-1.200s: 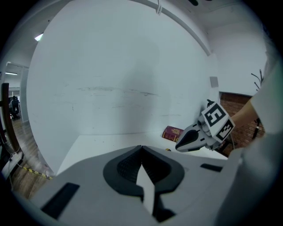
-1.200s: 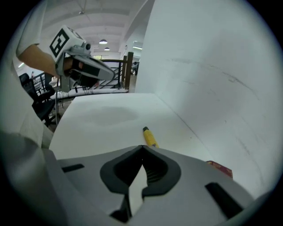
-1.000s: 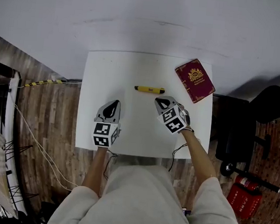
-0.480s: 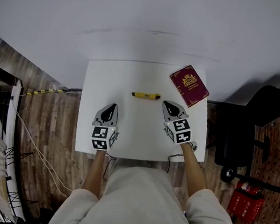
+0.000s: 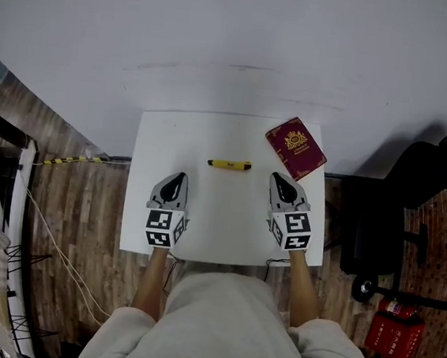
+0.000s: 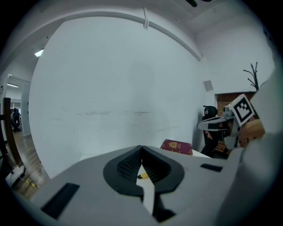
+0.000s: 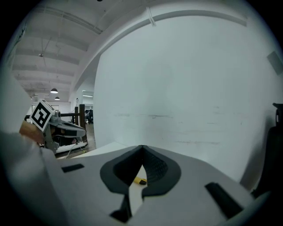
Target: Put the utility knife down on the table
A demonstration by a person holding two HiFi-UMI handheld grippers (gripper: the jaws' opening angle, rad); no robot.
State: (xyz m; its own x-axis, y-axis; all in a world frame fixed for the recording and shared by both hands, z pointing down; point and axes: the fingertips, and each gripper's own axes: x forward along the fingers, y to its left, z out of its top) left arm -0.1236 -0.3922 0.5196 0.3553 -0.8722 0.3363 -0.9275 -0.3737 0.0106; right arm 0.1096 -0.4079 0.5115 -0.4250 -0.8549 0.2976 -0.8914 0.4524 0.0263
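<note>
The right gripper (image 5: pixel 282 178) now sits back from the knife (image 5: pixel 230 164), turned straight beside the left gripper (image 5: pixel 175 179); both are higher over the table (image 5: pixel 219 217).

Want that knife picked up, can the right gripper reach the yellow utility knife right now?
Probably yes: only bare table lies between the right gripper and the utility knife, though its fingers are shut.

head view overhead; gripper views toward wall (image 6: pixel 110 79)

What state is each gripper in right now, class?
Left gripper: closed, holding nothing.
Right gripper: closed, holding nothing.
Utility knife lies on the table.
</note>
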